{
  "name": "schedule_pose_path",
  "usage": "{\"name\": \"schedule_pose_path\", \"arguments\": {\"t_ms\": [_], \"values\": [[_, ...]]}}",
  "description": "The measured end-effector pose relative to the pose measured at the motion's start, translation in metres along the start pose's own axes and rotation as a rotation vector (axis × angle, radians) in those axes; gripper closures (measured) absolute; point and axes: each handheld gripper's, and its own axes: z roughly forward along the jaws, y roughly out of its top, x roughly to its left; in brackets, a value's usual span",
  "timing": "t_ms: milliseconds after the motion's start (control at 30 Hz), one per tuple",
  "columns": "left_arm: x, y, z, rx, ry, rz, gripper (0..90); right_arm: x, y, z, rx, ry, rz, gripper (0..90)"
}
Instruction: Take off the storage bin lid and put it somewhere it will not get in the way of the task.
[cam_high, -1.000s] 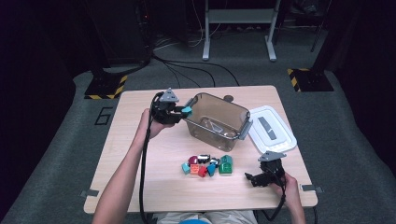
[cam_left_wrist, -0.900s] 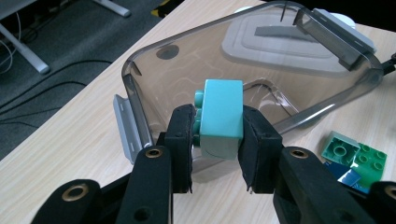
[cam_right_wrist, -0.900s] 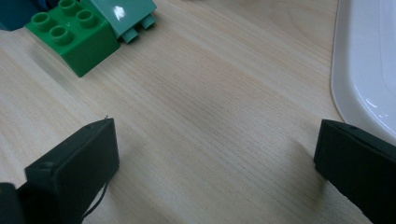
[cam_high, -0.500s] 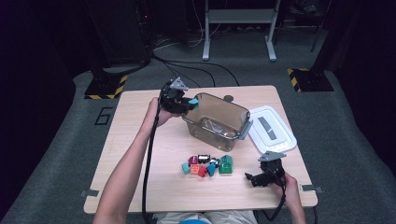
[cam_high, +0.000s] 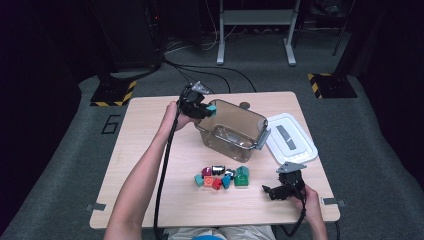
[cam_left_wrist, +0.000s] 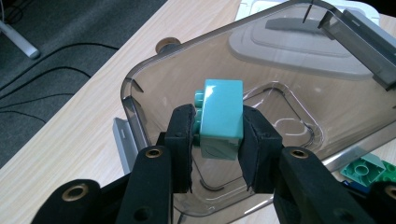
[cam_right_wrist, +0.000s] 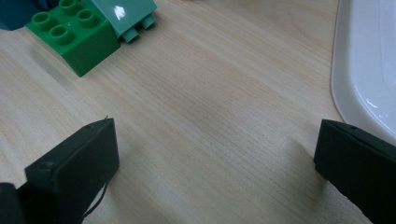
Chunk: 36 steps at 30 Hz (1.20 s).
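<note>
My left tool (cam_left_wrist: 217, 140) pinches the teal, glossy plastic building block (cam_left_wrist: 221, 119) by its flat sides over the clear plastic bin (cam_left_wrist: 280, 93); light, rigid, slippery. My right tool (cam_right_wrist: 215, 163) sits spread.

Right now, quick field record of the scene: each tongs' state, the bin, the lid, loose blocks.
left tongs: shut on teal block, held above the bin's open top
right tongs: open, nothing between the jaws, low over the table
bin: clear, no blocks visible inside
lid: white, flat on the table beside the bin
loose blocks: cluster in front of the bin
</note>
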Motion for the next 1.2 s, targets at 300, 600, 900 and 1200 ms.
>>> {"name": "schedule_pose_path", "arguments": {"t_ms": [300,600,900,1200], "values": [[0.000,0.007,0.014,0.057,-0.011,0.008,67.1,0.000,0.000,0.000,0.000,0.000,0.000,0.0],[-0.002,0.011,0.033,0.137,-0.010,0.026,67.0,0.000,0.000,0.000,0.000,-0.001,-0.001,0.0],[-0.002,0.014,0.053,0.191,0.002,0.033,67.1,0.000,0.000,0.000,0.002,0.002,0.000,0.0],[-0.006,0.020,0.065,0.237,-0.009,0.040,67.0,0.000,0.000,0.000,0.001,0.002,0.000,0.0]]}}
